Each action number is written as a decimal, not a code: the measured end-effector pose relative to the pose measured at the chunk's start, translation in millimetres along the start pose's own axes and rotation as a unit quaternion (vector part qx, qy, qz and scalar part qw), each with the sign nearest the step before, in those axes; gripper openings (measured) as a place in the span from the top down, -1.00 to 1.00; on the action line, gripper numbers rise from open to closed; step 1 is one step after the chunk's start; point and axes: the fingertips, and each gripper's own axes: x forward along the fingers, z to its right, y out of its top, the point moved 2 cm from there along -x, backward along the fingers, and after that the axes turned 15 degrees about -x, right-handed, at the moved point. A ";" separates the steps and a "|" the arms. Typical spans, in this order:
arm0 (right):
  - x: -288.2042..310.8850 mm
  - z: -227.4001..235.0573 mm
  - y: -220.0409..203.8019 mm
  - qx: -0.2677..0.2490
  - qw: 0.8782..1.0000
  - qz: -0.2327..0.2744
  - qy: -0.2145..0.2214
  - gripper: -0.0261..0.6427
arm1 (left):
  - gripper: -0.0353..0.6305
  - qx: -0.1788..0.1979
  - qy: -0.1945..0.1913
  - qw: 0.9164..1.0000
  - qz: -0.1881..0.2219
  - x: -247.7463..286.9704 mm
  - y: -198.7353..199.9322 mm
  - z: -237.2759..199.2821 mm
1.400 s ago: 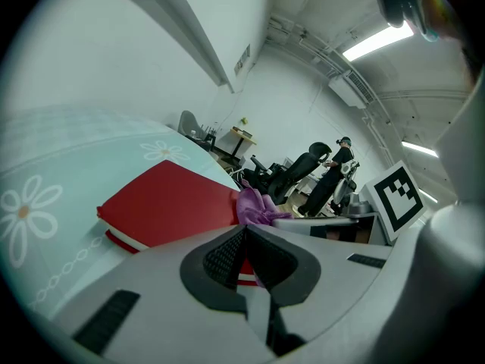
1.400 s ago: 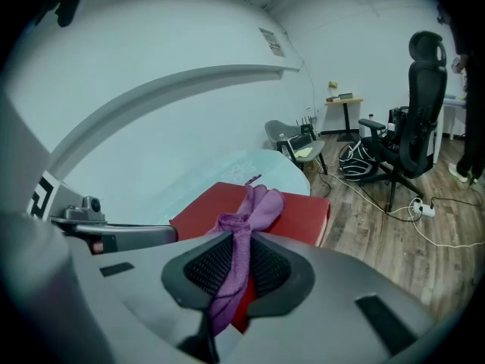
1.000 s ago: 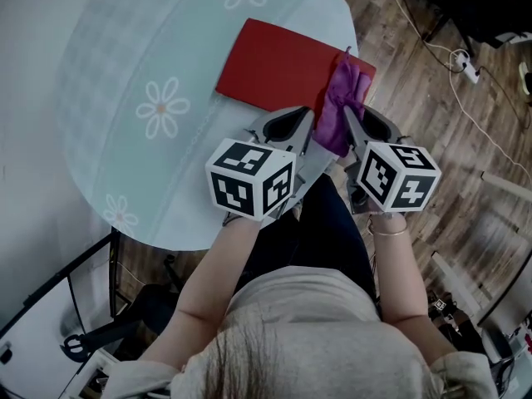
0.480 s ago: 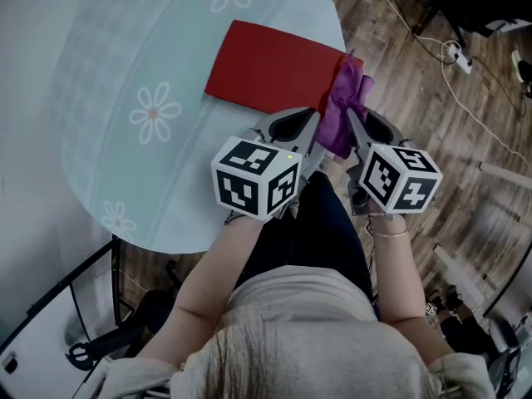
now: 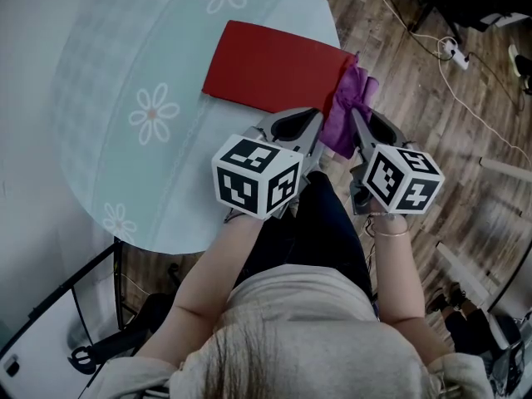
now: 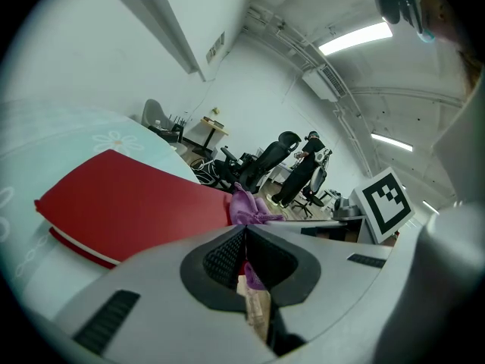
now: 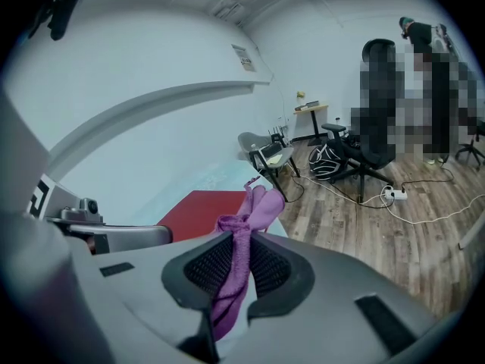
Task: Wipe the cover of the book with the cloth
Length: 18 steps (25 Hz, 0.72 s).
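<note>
A red book lies flat on the pale round table, near its right edge. My right gripper is shut on a purple cloth, which bunches up at the book's near right corner. In the right gripper view the cloth runs between the pads of the right gripper and sticks out ahead over the book. My left gripper is just left of it, at the book's near edge. In the left gripper view its jaws meet with nothing between them, the book and cloth beyond.
The table has a flower pattern, and its edge curves just under both grippers. To the right is wooden floor with a power strip and cables. Office chairs and a small desk stand further off.
The right gripper and cloth have shifted slightly right, from the book's right end to its near right corner. The left gripper has hardly moved.
</note>
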 end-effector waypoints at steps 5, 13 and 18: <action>-4.4 -4.0 5.3 -0.007 1.000 0.017 0.005 0.71 | 0.84 0.001 -0.008 1.000 0.005 -6.0 -0.7 2.7; -11.4 -34.4 25.2 -0.051 0.997 0.052 0.029 0.72 | 0.84 0.000 -0.057 0.997 0.058 -40.6 7.1 12.6; -21.7 -57.1 35.5 -0.058 0.993 0.088 0.056 0.71 | 0.84 -0.009 -0.069 0.993 0.093 -68.4 8.6 12.8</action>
